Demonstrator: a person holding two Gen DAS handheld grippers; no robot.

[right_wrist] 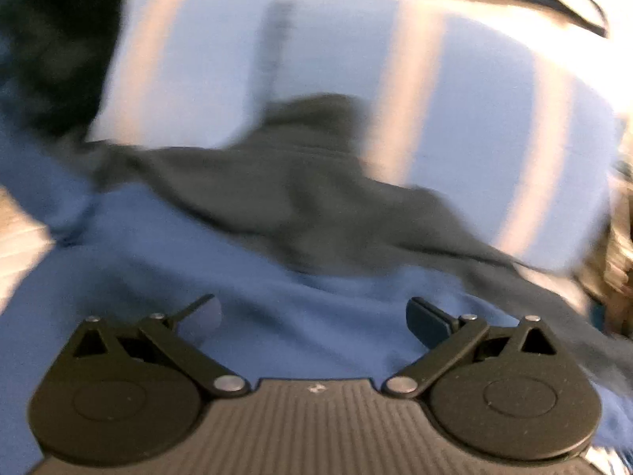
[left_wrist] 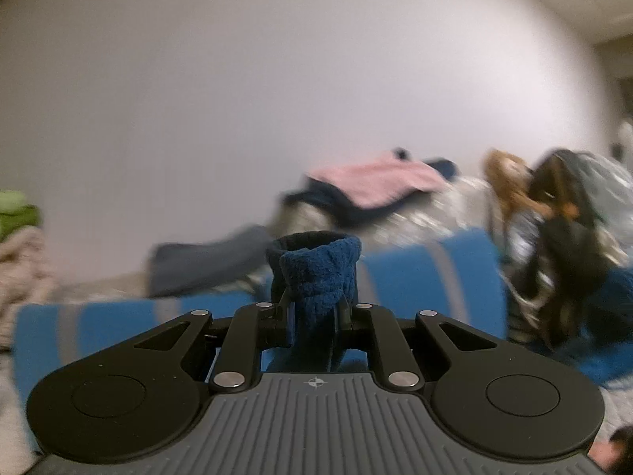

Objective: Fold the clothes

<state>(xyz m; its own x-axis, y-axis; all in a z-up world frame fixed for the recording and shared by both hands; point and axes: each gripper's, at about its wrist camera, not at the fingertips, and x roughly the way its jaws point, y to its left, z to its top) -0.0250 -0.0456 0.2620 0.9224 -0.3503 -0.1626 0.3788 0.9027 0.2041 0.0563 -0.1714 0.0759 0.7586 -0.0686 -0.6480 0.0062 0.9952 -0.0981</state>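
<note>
Dark blue fleece garment (left_wrist: 316, 277) pinched between the pressed-together fingers of the left gripper (left_wrist: 314, 308), a bunched fold standing up above the tips. Held up off the bed, with the plain pale wall (left_wrist: 277, 79) filling the view behind. Below and beyond, a bright blue blanket with grey stripes (left_wrist: 415, 277), spread across the bed. On it, farther back, a flat grey cloth (left_wrist: 205, 265). Nearer the wall, a pink garment (left_wrist: 379, 182) lying on top of something navy, on a pale patterned cover. At far right a blurred heap of dark and tan clothes (left_wrist: 561, 229); at far left a green item (left_wrist: 16, 213) above a beige knit.

Right gripper (right_wrist: 316, 316) spread wide, nothing between its fingers, poised just above more dark blue fabric (right_wrist: 237, 316). Whether touching it cannot be told. Just ahead, a crumpled dark grey garment (right_wrist: 308, 198) lying partly over the blue fabric and partly over the striped blanket (right_wrist: 455, 118). Right view heavily smeared, edges soft.
</note>
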